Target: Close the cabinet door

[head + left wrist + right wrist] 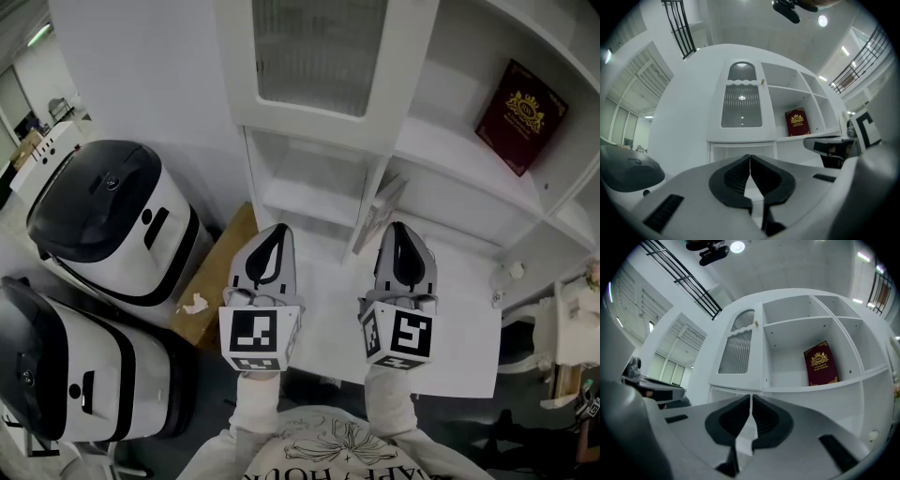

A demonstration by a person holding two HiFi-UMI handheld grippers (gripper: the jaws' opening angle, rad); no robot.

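A white cabinet [319, 141] stands in front of me, with a ribbed-glass upper door [319, 52] that lies flush. Below it a lower compartment [309, 183] is open, and a narrow glass-paned door [375, 214] stands swung outward, seen edge-on. My left gripper [275, 230] is shut and empty, level, in front of the open compartment. My right gripper [401, 228] is also shut with nothing between its pads, its tip just right of the open door's edge; whether it touches the door I cannot tell. Both gripper views show the jaws meeting, left gripper [750, 157] and right gripper [751, 397].
A dark red book [520, 117] leans on a shelf at the right. Two black-and-white machines [112, 216] [75, 375] stand at the left beside a brown board [220, 272]. A white panel [441, 347] spreads under the right gripper.
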